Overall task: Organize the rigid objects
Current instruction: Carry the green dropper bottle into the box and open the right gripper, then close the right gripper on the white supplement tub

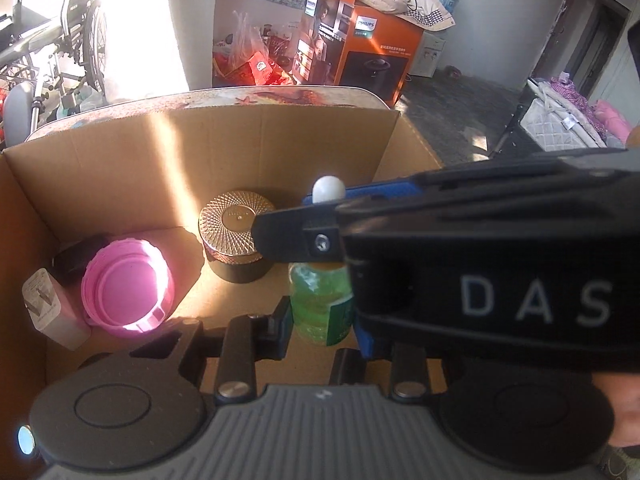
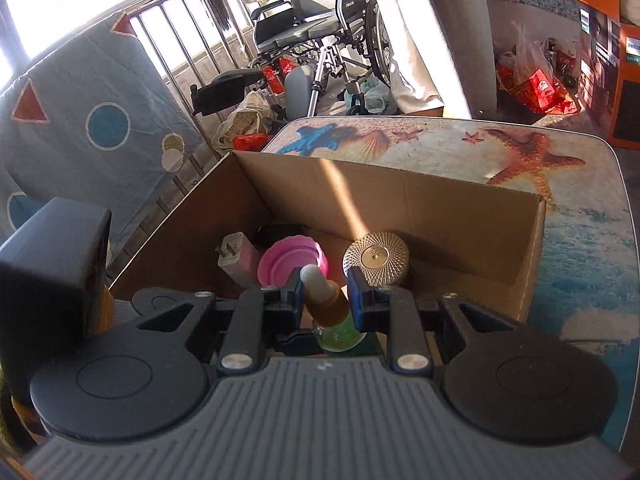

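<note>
Bottle (image 2: 334, 312) is standing upright, neck sitting between right gripper (image 2: 325, 298) fingers spread just beside it, box (image 2: 440, 200) floor directly below; left gripper (image 1: 320, 322) spread, flanking bottle's body.

Matt corrugated cardboard box (image 2: 440, 208) holds a glossy pink plastic lid (image 2: 292, 266) and a faceted, shiny metal-lidded jar (image 2: 376, 258).

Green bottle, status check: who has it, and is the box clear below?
Right gripper straddles green bottle neck, grip unconfirmed. Left gripper open around the body. Over cardboard box; pink lid and gold-topped jar beside.
</note>
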Demonstrator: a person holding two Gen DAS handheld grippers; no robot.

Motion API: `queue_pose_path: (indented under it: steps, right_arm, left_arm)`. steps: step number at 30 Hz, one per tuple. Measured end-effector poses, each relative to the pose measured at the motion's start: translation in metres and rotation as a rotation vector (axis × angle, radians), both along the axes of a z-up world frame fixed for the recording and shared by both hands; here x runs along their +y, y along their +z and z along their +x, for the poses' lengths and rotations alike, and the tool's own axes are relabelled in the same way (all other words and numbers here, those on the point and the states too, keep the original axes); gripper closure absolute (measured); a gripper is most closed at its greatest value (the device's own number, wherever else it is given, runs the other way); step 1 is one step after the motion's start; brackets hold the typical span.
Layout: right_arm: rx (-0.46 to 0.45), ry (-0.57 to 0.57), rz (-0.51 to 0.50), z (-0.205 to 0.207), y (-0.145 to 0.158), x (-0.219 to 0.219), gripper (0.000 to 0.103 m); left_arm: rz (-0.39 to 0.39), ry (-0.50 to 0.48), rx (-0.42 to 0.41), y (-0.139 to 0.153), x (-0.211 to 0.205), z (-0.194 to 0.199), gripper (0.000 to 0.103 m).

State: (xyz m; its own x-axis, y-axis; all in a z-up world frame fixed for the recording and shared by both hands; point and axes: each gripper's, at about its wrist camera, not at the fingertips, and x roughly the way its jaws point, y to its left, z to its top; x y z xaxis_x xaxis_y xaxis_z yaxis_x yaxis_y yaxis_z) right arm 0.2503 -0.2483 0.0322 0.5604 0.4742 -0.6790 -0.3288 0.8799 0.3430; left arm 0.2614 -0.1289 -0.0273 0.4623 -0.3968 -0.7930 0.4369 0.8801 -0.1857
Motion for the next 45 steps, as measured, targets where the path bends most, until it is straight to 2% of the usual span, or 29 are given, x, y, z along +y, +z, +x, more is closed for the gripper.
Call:
queue_pose_path:
  steps: [3,7,9,15,23,27,31,35,36,37,39,42,45]
  right_arm:
    - [0.018,0.005,-0.013,0.008,-0.008,-0.001,0.082]
    - [0.034,0.017,-0.027,0.012,-0.017,0.000,0.084]
    - [0.039,0.015,-0.034,0.013,-0.019,0.000,0.084]
    - [0.039,0.009,-0.030,0.009,-0.017,-0.001,0.084]
    - [-0.036,-0.026,0.007,-0.019,0.018,-0.007,0.081]
    - [-0.084,-0.050,0.034,-0.048,0.043,-0.008,0.071]
    - [-0.156,-0.068,0.059,-0.084,0.068,-0.006,0.052]
    - [-0.206,-0.062,0.104,-0.124,0.086,0.000,0.042]
    - [-0.211,-0.058,0.118,-0.134,0.088,0.003,0.036]
    - [-0.215,-0.052,0.132,-0.142,0.088,0.006,0.030]
    - [-0.215,-0.036,0.161,-0.160,0.087,0.016,0.026]
    - [-0.185,-0.016,0.198,-0.176,0.077,0.032,0.025]
    - [-0.116,0.004,0.240,-0.179,0.058,0.054,0.025]
  left_arm:
    - [0.009,-0.007,0.000,0.000,0.004,0.007,0.070]
    - [-0.010,-0.012,0.026,0.007,0.005,-0.002,0.062]
    - [0.005,-0.006,0.015,0.007,0.005,0.000,0.064]
    - [0.012,-0.012,-0.009,0.018,0.002,-0.011,0.061]
    - [0.031,-0.019,-0.108,0.042,0.006,-0.037,0.037]
    - [0.027,-0.024,-0.170,0.063,0.015,-0.065,0.029]
    - [0.025,-0.027,-0.245,0.085,0.032,-0.107,0.021]
    - [0.057,-0.028,-0.314,0.097,0.052,-0.149,0.012]
    - [0.070,-0.019,-0.327,0.098,0.058,-0.159,0.011]
    - [0.087,-0.004,-0.338,0.098,0.066,-0.170,0.010]
    - [0.111,0.020,-0.348,0.097,0.078,-0.184,0.010]
    - [0.158,0.079,-0.360,0.091,0.099,-0.202,0.010]
    - [0.197,0.137,-0.360,0.083,0.121,-0.208,0.010]
